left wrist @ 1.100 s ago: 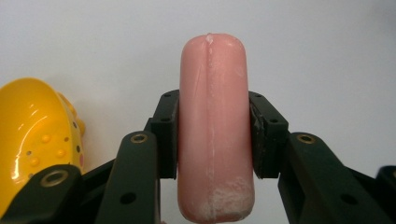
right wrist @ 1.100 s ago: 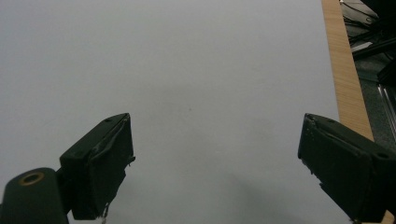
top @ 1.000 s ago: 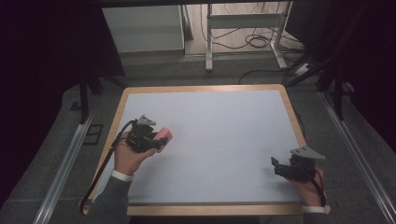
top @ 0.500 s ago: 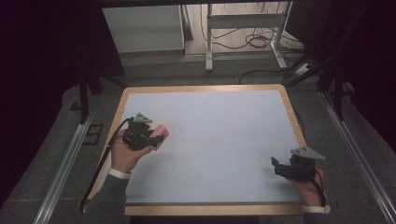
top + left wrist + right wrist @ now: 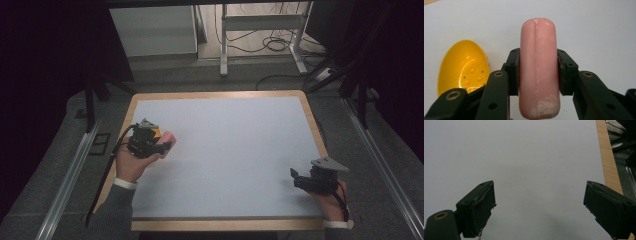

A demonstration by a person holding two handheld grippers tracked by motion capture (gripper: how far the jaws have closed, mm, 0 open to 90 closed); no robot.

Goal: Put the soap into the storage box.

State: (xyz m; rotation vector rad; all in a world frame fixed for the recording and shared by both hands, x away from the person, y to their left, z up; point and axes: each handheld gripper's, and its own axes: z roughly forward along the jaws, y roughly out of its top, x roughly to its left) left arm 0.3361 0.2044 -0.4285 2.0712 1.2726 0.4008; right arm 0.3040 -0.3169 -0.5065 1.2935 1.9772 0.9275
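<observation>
The right claw gapes wide over the bare white table.

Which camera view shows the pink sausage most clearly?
The left gripper view: the pink sausage stands close up, clamped between the black jaws. The high view gives a small pink end beyond the left gripper.

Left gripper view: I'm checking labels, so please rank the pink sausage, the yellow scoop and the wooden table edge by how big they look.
1. Pink sausage, clamped between the left gripper jaws; nearness inflates it.
2. Yellow scoop, partly hidden behind a jaw.
3. Wooden table edge, a sliver at the top corner.
</observation>
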